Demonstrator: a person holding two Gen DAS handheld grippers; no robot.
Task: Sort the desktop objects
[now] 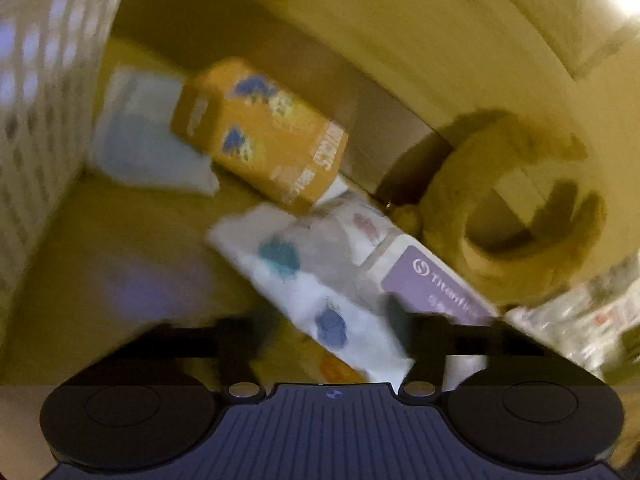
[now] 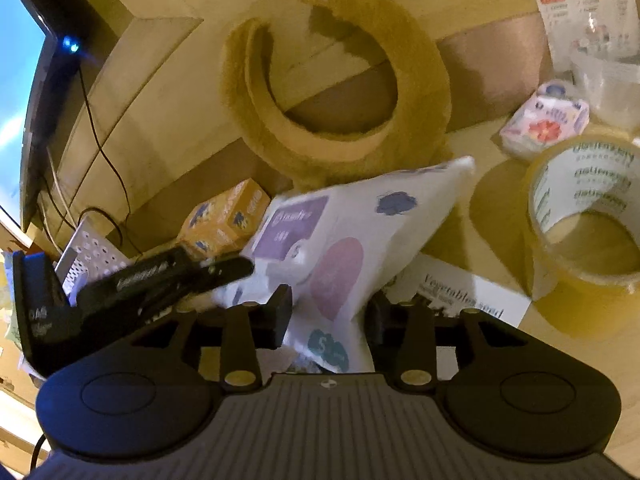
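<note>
white packet held over a crowded desk

white plastic packet point(image 2: 340, 248) with coloured blotches and a purple label sits between the right gripper point(image 2: 328, 312) fingers, which close on its lower edge and hold it tilted above the wooden desk point(image 2: 500, 184). left gripper point(image 1: 328, 328) is blurred beside the same packet; i cannot tell if it grips. orange box point(image 2: 224, 216) lies behind, tape roll point(image 2: 584, 216) to the right.

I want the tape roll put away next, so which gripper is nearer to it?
Right. The right gripper sits just beside the tape roll, jaws around the white spotted packet. The left gripper reaches in from the packet's far side, further from the roll.
</note>
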